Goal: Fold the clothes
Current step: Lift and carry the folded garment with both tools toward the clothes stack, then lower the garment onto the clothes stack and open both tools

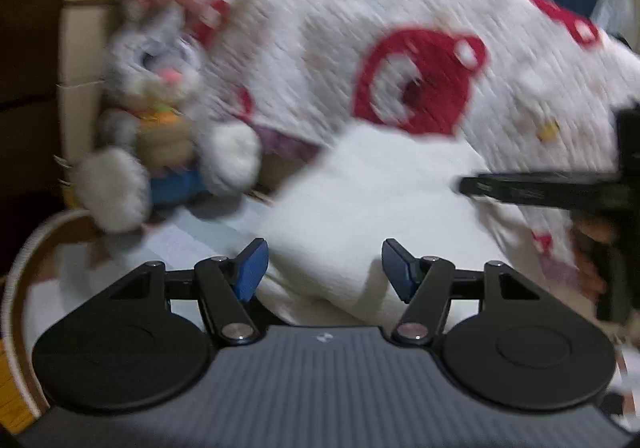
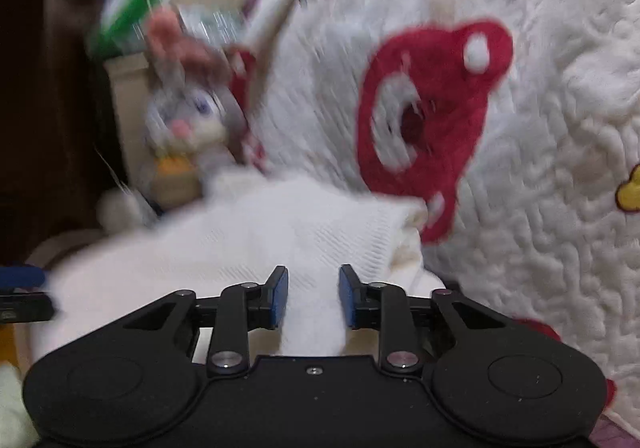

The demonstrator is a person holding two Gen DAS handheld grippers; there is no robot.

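A white knit garment (image 1: 360, 203) lies bunched on the bed in front of both grippers; it also shows in the right wrist view (image 2: 248, 240). My left gripper (image 1: 325, 270) is open, its blue pads wide apart, with the garment's near edge between and beyond them. My right gripper (image 2: 313, 296) has its jaws part-closed around a fold of the white garment that runs between the pads; the pads look to be touching it. The right gripper's black body also shows at the right edge of the left wrist view (image 1: 560, 191). Both views are motion-blurred.
A white quilt with red patches (image 1: 420, 59) is piled behind the garment, also in the right wrist view (image 2: 520, 127). A grey plush rabbit (image 1: 160, 119) sits at the left against a beige headboard (image 1: 78, 47). A round hoop (image 1: 16, 280) lies at the near left.
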